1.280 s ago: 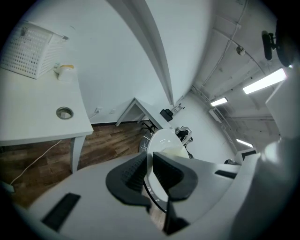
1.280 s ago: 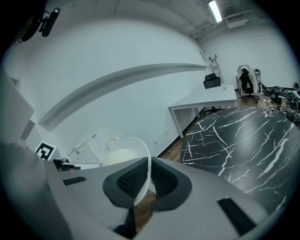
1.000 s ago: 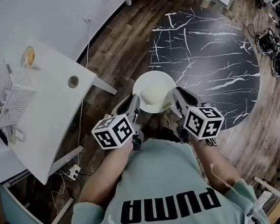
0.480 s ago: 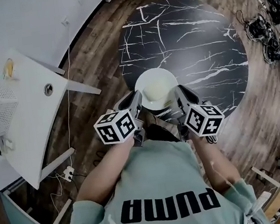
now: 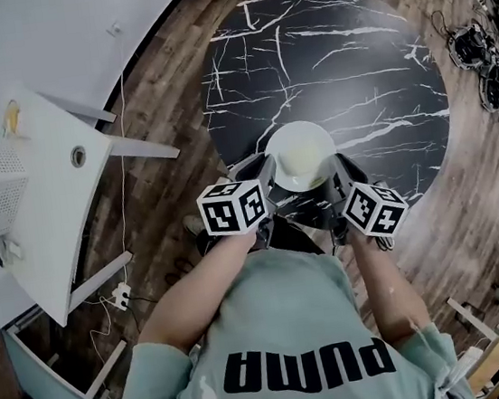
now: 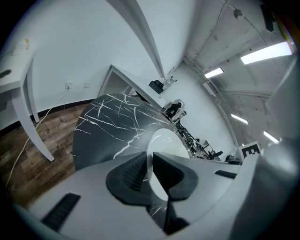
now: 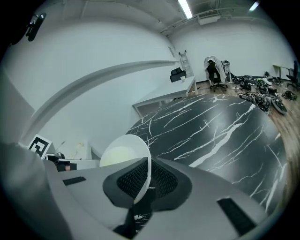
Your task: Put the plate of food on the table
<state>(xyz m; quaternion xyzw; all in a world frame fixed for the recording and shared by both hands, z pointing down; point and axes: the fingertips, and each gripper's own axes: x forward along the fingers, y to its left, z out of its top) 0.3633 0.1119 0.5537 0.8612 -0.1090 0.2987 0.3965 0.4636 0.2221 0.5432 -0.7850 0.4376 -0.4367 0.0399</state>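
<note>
Plate [image 5: 301,152] w/ pale food is clamped at opposite rims by L gripper [image 5: 263,176] & R gripper [image 5: 335,173]. It's held over near edge of table [image 5: 350,62]

This looks like a robotics lab or office workroom. A white table [image 5: 50,211] with a cable hole [image 5: 78,156] stands by a plain white wall, a power strip [image 5: 123,300] lies on the wood-plank floor [image 5: 175,186], and dark gear and wiring [image 5: 490,85] is heaped along the floor's edge. Strip lights [image 6: 262,52] hang on a bare ceiling, a swivel chair [image 7: 212,69] stands by far desks, and a round black marble-look table [image 5: 332,64] fills the middle.
</note>
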